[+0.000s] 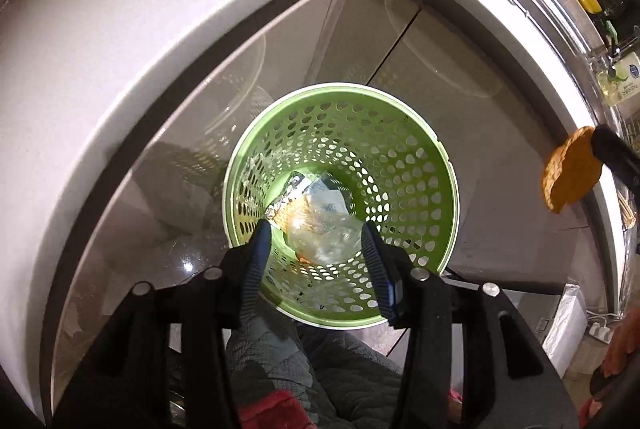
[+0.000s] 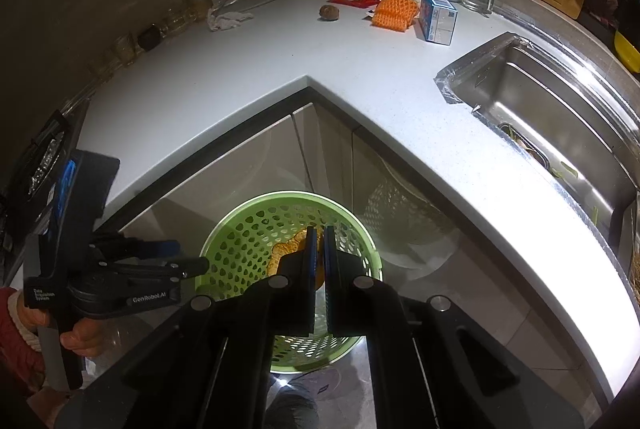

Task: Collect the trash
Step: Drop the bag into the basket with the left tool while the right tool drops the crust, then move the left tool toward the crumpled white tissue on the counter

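- The bench [image 2: 248, 69] carries more to clear: an orange net [image 2: 394, 11], a carton [image 2: 438, 17], a crumpled tissue [image 2: 228, 19] and a brown lump [image 2: 329, 12].
- The green bin [image 1: 436, 165] on the floor below already holds foil and clear plastic [image 1: 320, 225].
- Left gripper [image 1: 316, 233] hangs over the bin, fingers apart, nothing between them (likely just emptied).
- Right gripper [image 2: 319, 261] is clamped on an orange peel [image 2: 286, 249] above the bin, not yet dropped.

The basket's [image 2: 240, 245] bottom is hidden behind the right hand-held gripper [image 2: 319, 249].
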The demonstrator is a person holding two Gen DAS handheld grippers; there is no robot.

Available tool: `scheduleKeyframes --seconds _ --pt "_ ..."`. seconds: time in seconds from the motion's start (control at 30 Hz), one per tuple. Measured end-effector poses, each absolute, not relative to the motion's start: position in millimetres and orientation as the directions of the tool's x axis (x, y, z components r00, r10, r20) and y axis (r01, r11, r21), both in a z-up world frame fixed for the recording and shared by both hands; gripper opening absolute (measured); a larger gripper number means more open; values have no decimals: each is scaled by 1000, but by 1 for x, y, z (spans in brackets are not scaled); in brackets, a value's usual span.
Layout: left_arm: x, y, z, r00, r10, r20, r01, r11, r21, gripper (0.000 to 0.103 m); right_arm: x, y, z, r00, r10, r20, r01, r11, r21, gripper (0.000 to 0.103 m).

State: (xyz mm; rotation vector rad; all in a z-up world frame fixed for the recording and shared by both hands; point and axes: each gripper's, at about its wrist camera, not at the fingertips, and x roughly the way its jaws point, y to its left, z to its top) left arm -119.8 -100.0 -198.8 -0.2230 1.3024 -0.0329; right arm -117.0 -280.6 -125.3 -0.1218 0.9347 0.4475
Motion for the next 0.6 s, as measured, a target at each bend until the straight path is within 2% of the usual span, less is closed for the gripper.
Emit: scheduleKeyframes --seconds 0.23,0.3,0.37,0.57,0.6 --pt "-131 -75 -156 374 -96 -922 -155 974 -164 57 -126 -269 -142 458 341 -821 -466 879 105 5" --pt "-132 -68 -146 394 -84 -915 -174 971 -164 58 -126 -265 -152 438 331 -835 -466 879 104 12" --pt "-133 -62 -138 411 -74 -909 -193 967 -166 58 -125 -264 -160 421 329 -846 -455 883 117 34" --pt "-125 -45 -116 449 -52 -892 -242 954 -177 61 -116 -267 -147 442 343 -829 -429 892 141 49" --pt "-124 -43 -114 455 -50 -889 -244 953 -178 65 -115 -266 -140 456 344 -821 -428 894 136 51"
